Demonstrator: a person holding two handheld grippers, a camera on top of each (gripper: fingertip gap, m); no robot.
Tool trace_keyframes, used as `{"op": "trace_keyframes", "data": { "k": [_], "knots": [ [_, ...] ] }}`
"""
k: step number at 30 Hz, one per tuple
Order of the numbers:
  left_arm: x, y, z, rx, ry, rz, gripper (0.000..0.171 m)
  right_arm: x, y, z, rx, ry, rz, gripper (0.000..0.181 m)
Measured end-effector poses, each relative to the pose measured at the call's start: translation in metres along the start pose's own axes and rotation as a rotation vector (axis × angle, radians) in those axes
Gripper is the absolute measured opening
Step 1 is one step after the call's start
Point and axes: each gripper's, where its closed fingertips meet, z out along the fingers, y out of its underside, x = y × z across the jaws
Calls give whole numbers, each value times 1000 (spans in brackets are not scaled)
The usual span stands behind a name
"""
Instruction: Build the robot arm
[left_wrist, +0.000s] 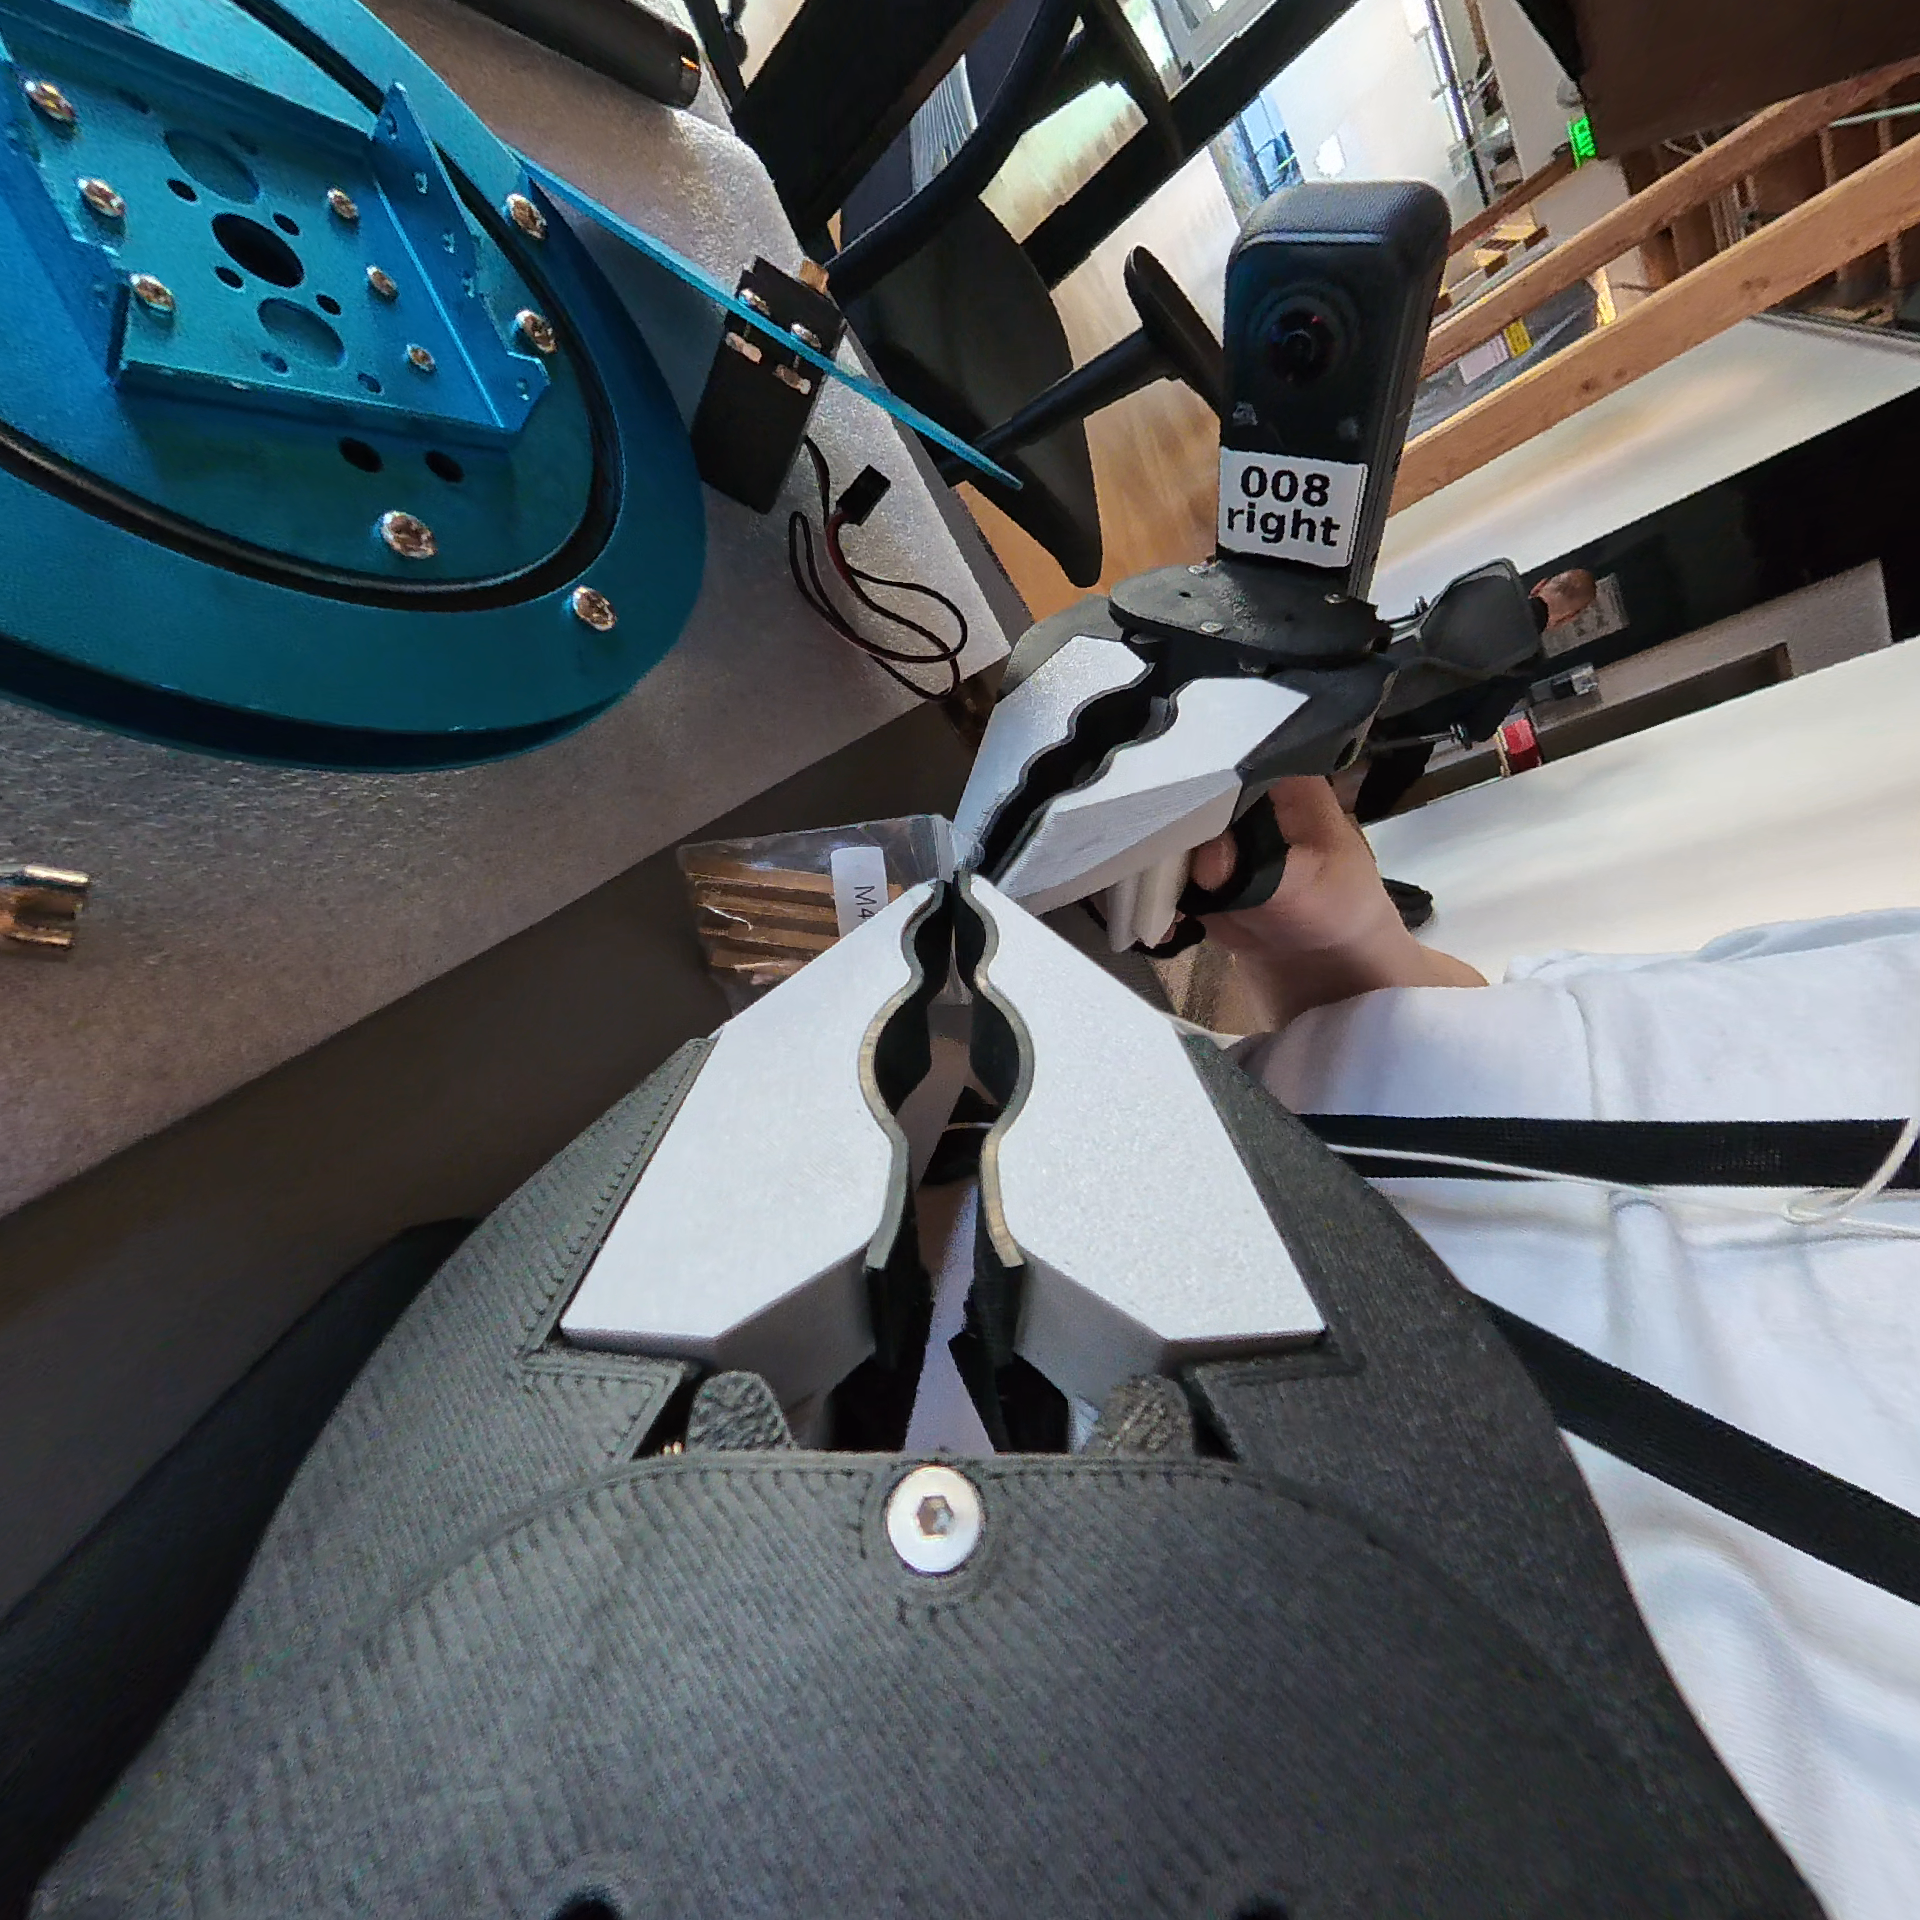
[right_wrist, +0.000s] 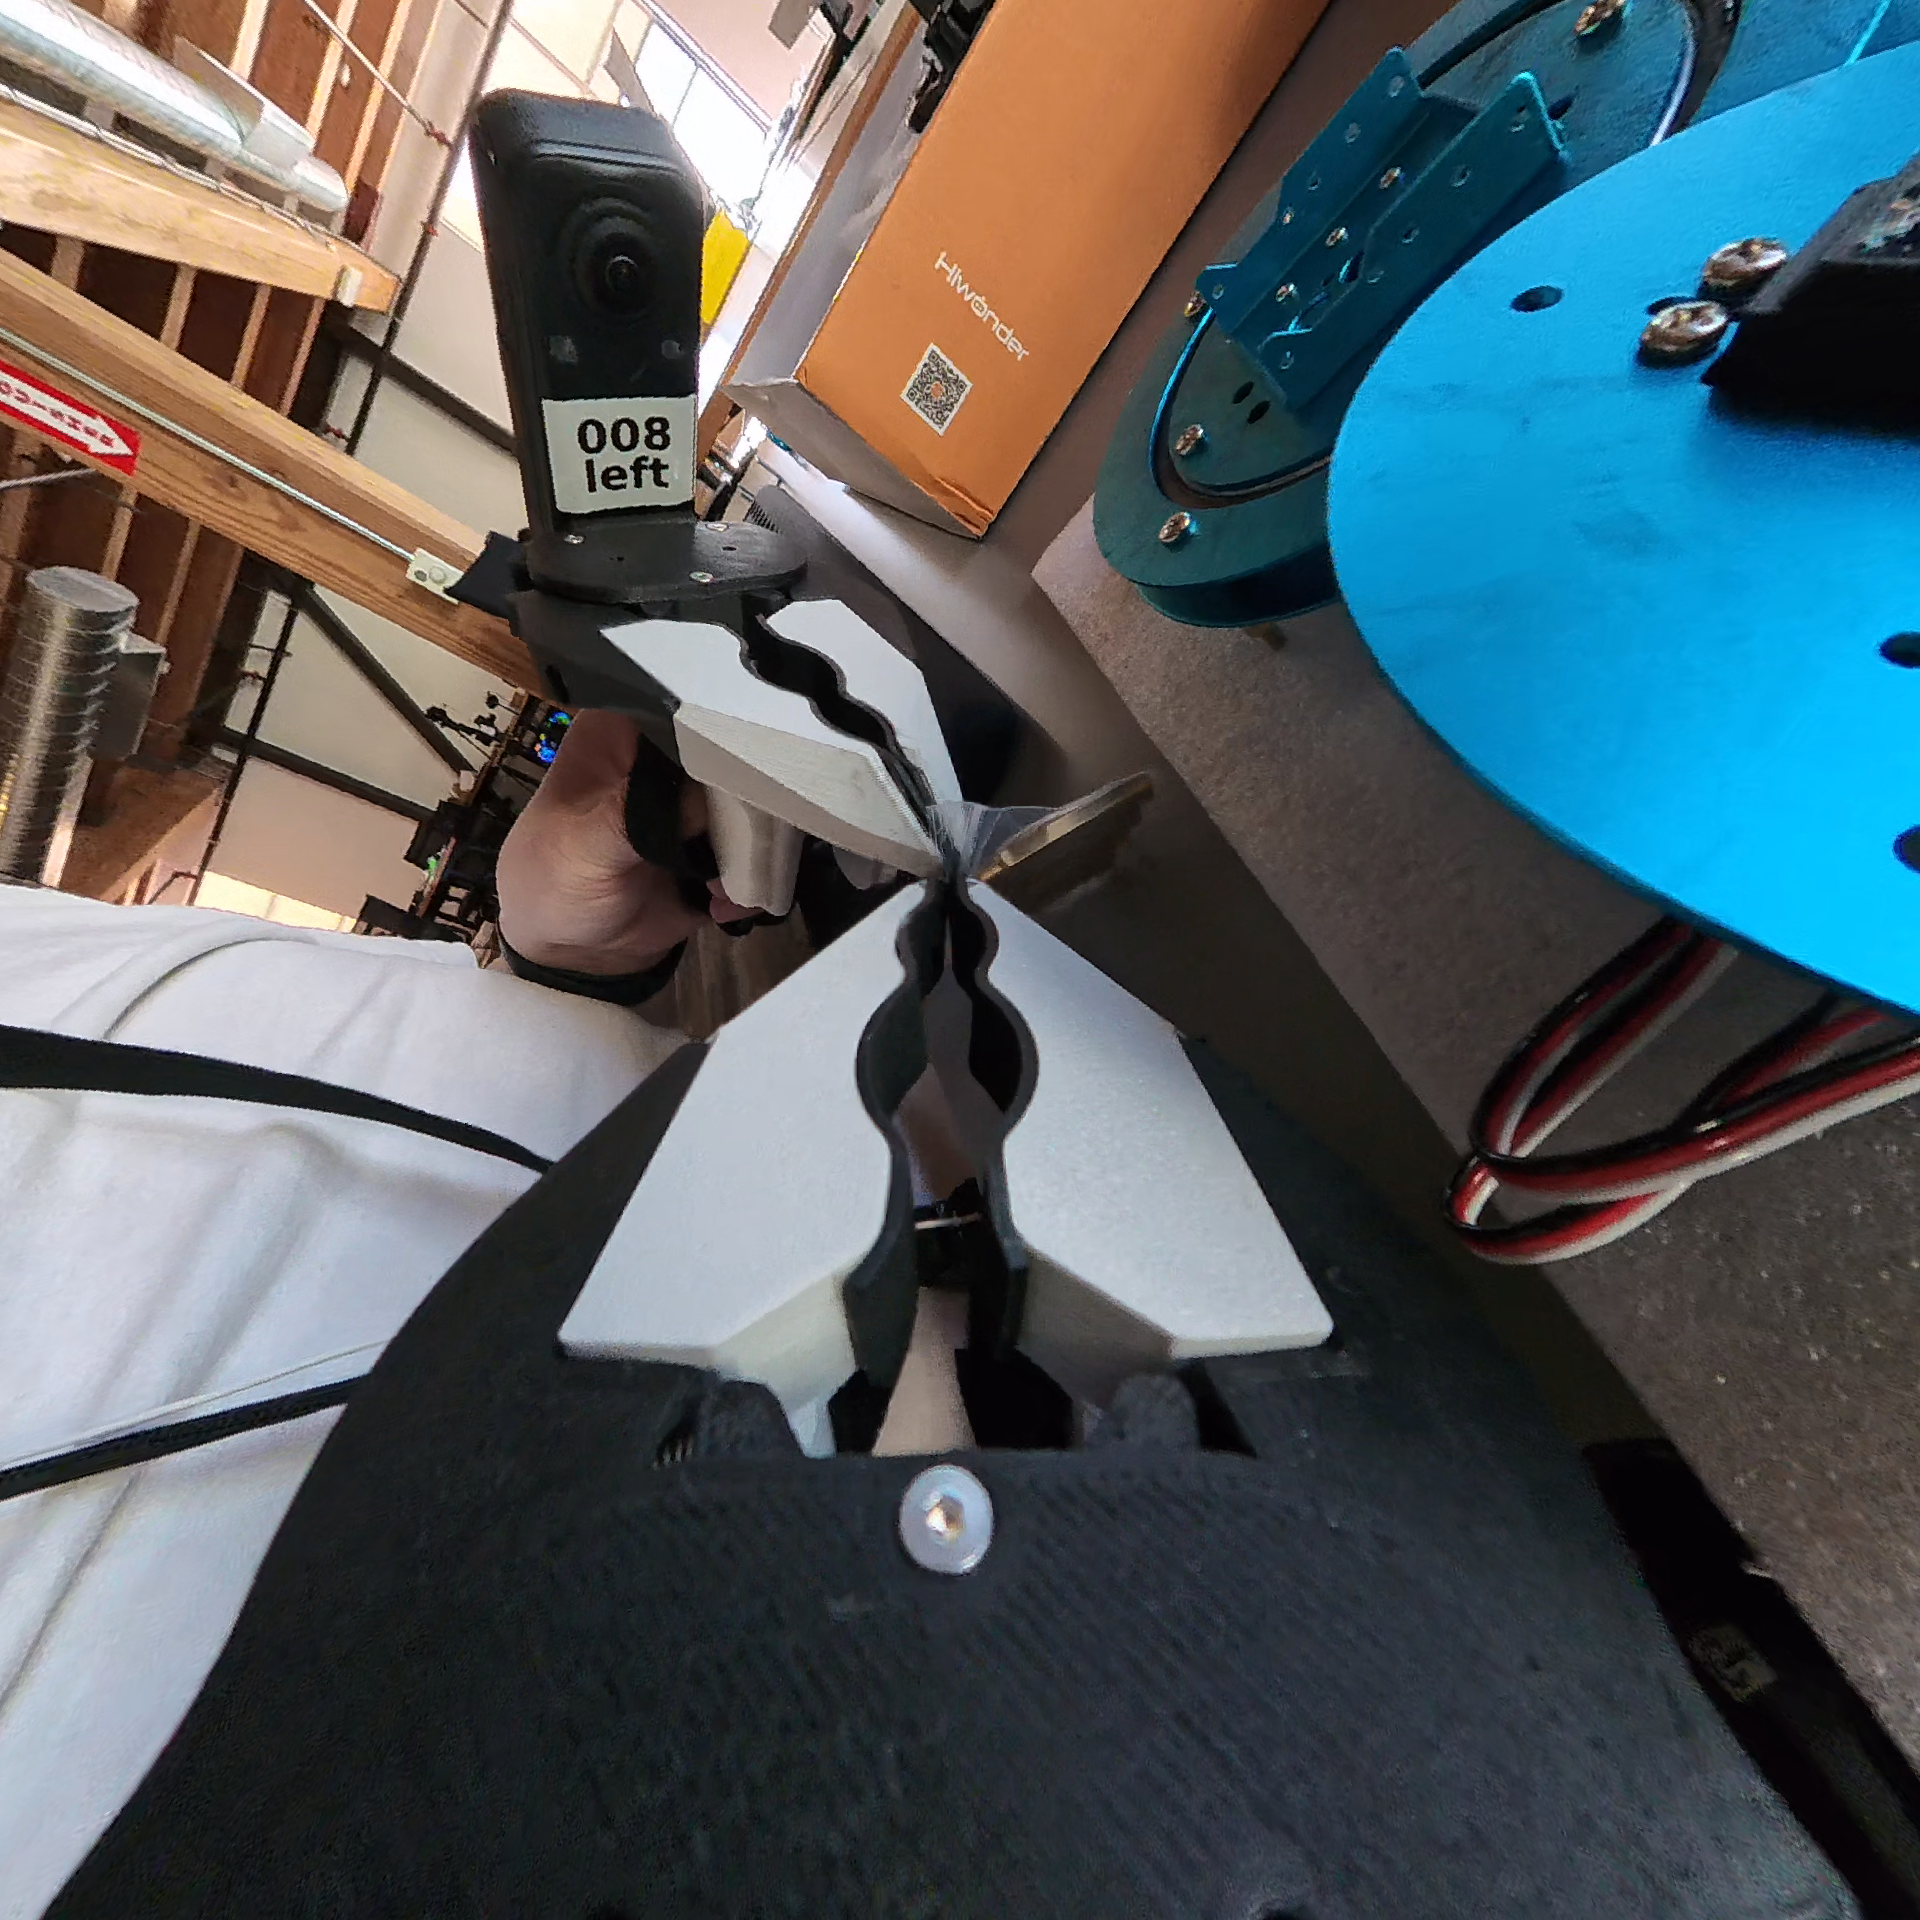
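A small clear plastic bag of brass parts (left_wrist: 774, 909) with a white sticker hangs off the table's edge, between my two grippers. My left gripper (left_wrist: 954, 883) is shut on the bag's near edge. My right gripper (left_wrist: 968, 847) comes in from the upper right and is shut on the bag's corner right beside it. In the right wrist view my right gripper (right_wrist: 948, 883) pinches the crumpled clear plastic of the bag (right_wrist: 1049, 826). There my left gripper (right_wrist: 932, 840) pinches the same spot from the upper left. The two pairs of fingertips almost touch.
A blue round metal base (left_wrist: 436, 634) with a bolted blue bracket (left_wrist: 270, 270) lies on a grey foam mat (left_wrist: 312, 935). A black servo (left_wrist: 764, 384) with wires (left_wrist: 883, 613) sits by it. Another blue disc (right_wrist: 1621, 644), an orange box (right_wrist: 1018, 260) and a black chair (left_wrist: 966, 343) stand close by. My two grippers' fingertips are within a few centimetres of each other. The black servo (left_wrist: 764, 384) sits 10 centimetres or so from the ends of my left fingers.
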Motion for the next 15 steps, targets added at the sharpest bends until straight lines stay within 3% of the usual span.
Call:
{"op": "trace_keyframes", "data": {
  "k": [15],
  "knots": [
    [-8, 6, 1, -36, -123, 123, 0, 9, 2, -3, 38, 89, -4, 0]
  ]
}}
